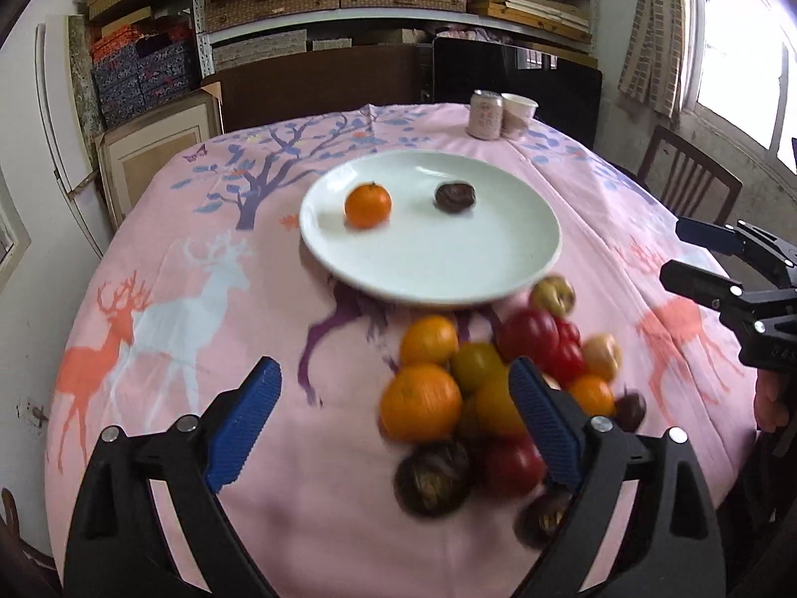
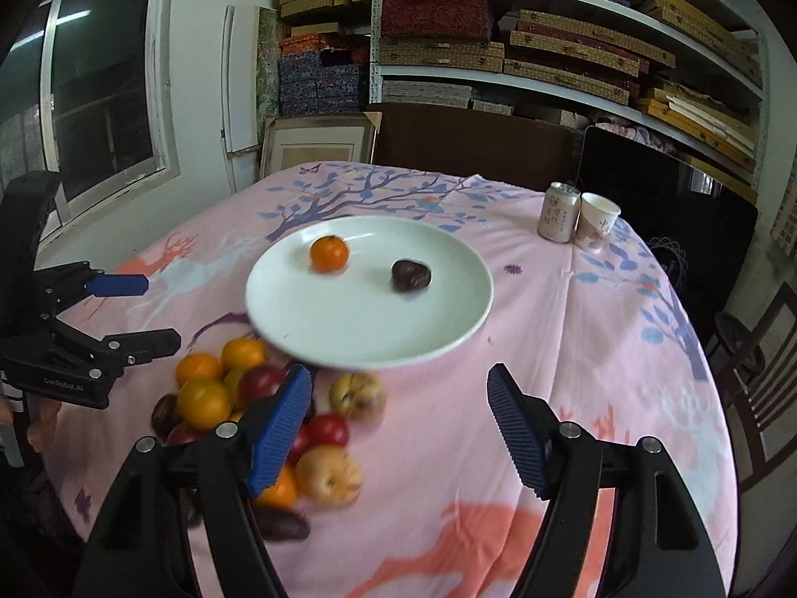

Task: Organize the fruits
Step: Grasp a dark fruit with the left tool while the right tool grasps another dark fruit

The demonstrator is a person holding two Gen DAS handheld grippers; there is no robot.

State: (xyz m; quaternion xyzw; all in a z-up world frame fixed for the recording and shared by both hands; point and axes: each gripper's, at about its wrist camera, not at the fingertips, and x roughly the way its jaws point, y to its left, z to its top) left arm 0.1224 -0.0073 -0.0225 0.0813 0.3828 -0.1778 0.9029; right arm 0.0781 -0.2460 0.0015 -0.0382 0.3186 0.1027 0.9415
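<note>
A white plate point(image 1: 428, 279) point(image 2: 358, 329) sits mid-table and holds a small orange point(image 1: 367, 204) point(image 2: 329, 252) and a dark wrinkled fruit point(image 1: 454, 196) point(image 2: 410, 275). Just in front of the plate lies a pile of fruit point(image 1: 428, 398) point(image 2: 204, 401): oranges, red and yellowish fruits, and dark ones. My left gripper point(image 1: 393, 369) point(image 2: 159, 311) is open above the pile's left side, with its right finger over the fruit. My right gripper point(image 2: 398, 373) point(image 1: 672, 249) is open over the cloth right of the pile. Neither grips anything.
A drink can point(image 1: 484, 114) point(image 2: 559, 212) and a paper cup point(image 1: 518, 112) point(image 2: 597, 222) stand at the table's far right. A wooden chair point(image 1: 692, 179) point(image 2: 762, 398) is beside the table on the right. Shelves of boxes line the back wall.
</note>
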